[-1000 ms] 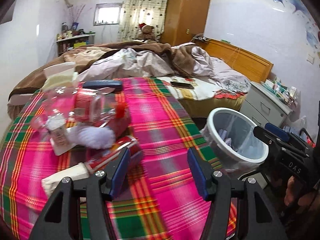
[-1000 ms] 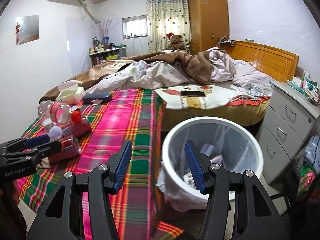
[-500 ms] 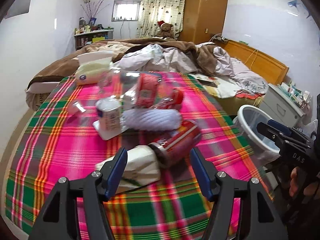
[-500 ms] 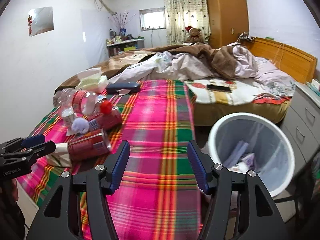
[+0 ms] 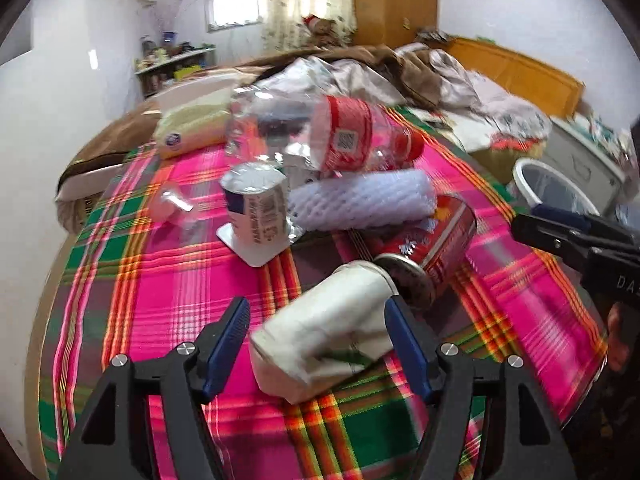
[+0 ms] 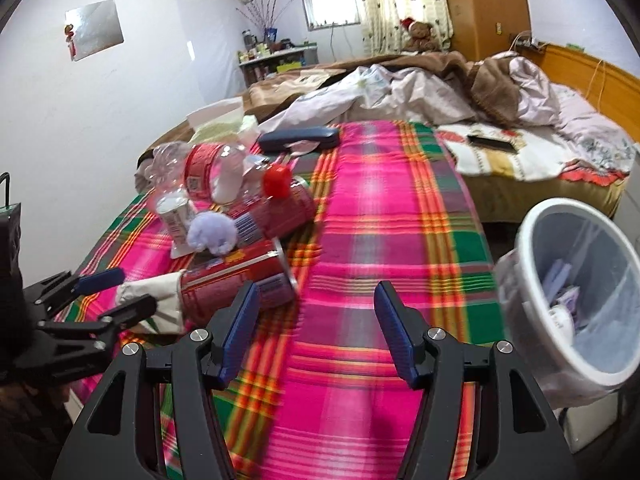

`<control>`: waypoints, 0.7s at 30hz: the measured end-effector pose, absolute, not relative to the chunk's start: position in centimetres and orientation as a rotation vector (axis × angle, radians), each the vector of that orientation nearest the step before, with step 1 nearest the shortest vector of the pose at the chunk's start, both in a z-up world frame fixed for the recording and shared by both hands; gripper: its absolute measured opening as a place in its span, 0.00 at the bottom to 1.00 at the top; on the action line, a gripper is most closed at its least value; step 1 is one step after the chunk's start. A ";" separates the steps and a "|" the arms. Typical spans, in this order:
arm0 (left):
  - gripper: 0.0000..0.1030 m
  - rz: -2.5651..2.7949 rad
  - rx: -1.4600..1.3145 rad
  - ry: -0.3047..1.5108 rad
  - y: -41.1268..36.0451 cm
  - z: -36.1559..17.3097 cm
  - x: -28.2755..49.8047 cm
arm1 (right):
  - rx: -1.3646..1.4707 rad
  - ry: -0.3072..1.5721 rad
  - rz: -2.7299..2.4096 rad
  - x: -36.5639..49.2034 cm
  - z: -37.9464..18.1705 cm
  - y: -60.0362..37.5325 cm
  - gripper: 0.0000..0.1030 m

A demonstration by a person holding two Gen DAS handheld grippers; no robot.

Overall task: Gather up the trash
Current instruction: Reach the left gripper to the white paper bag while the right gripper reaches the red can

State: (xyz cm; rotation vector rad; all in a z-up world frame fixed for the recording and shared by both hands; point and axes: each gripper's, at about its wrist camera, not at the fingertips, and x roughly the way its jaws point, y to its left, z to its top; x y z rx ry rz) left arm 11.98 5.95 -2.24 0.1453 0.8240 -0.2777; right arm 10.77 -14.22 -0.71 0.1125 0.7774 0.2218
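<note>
The left tool (image 5: pixel 316 344) has its jaws apart and opening, w/ the white paper cup (image 5: pixel 324 328) lying between them but not clamped; the right-hand pad looks to sit just against the cup's rim end, the left-hand pad stands clear, though blur makes actual contact hard to judge; the cup lies on its side on the plaid desk (image 5: pixel 160 280), long axis slanting from near-left up to far-right, its open mouth pointing at the red can (image 5: pixel 432 248) that lies touching or just beside it; so the left tool is clearly the nearer one and, I'd judge, needs only a squeeze across the cup's body, i.e. across the short axis. The right tool (image 6: pixel 316 328) is also apart, nothing between its jaws, over bare cloth; the cup and can lie to its left, the white bin (image 6: pixel 568 292) w/ its plastic liner to its right, off the desk edge. Writing: "DA" shows on the other tool's body in the left view, rest cut off; the bottle (image 5: pixel 320 136) has a red label w/ a QR code, brand text too blurred to read; the small tin (image 5: pixel 256 208) carries print, illegible.
</note>
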 end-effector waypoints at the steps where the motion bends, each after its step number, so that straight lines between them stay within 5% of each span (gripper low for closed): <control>1: 0.70 -0.282 0.160 0.833 5.9 -2.5 12.3 | 0.114 0.786 0.227 10.9 -0.9 -13.9 0.59; 10: 0.73 -0.328 0.161 0.893 6.2 -4.0 13.8 | 0.139 0.852 0.255 11.7 -1.8 -12.1 0.59; 21: 0.59 -0.198 0.006 0.889 11.0 -4.1 13.6 | 0.284 0.889 0.261 12.7 -1.7 -11.2 0.60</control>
